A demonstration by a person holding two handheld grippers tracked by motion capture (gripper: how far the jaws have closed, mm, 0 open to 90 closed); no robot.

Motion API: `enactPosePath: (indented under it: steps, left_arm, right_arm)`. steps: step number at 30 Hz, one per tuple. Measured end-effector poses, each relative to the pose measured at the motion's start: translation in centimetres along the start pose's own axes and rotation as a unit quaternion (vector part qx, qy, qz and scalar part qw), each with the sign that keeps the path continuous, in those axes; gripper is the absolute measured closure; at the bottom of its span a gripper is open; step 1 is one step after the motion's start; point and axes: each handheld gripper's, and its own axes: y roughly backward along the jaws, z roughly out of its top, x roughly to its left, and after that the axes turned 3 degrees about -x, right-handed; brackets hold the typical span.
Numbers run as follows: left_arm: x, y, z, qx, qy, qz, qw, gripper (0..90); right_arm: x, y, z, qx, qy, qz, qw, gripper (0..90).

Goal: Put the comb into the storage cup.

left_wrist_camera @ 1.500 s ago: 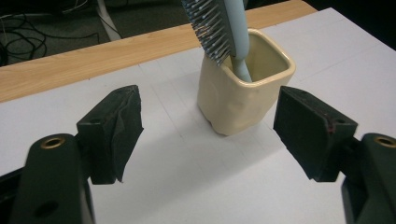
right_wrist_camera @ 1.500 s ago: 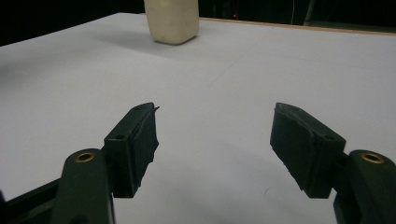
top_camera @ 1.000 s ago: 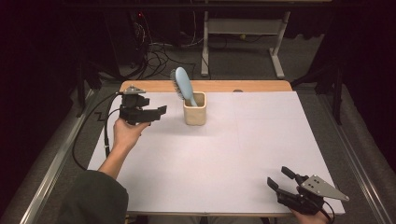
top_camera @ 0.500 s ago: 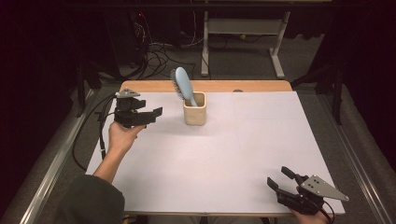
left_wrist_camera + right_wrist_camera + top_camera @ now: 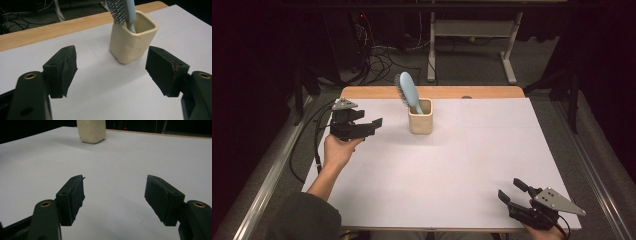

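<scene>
Upper centre of the high view: a pale-blue plastic hairbrush (image 5: 407, 91) stands handle-down in a cream square ceramic cup (image 5: 420, 121) on the white-papered worktop (image 5: 422, 180). The left claw (image 5: 373, 125), jaws wide and empty, sits left of the cup; a clean grasp probably needs level jaws around the brush neck. The right claw (image 5: 512, 192), also wide, idles lower right. The brush handle is hidden inside the cup.

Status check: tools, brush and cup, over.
Left tool open, beside cup. Right tool open, near edge. Brush upright in cup. Nothing between.
</scene>
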Motion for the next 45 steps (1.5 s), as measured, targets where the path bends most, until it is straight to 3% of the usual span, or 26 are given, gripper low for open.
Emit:
enactPosePath:
  steps: [21,45]
  left_arm:
    - [0.1,1.4,-1.2,-0.005,-0.006,0.005,1.0,26.0]
    - [-0.3,3.0,-2.9,-0.007,-0.008,-0.006,0.9999,26.1]
  right_arm:
    - [0.0,0.0,0.0,-0.001,0.001,-0.001,1.0,32.7]
    - [0.0,0.1,0.0,-0.003,-0.001,0.0,1.0,32.7]
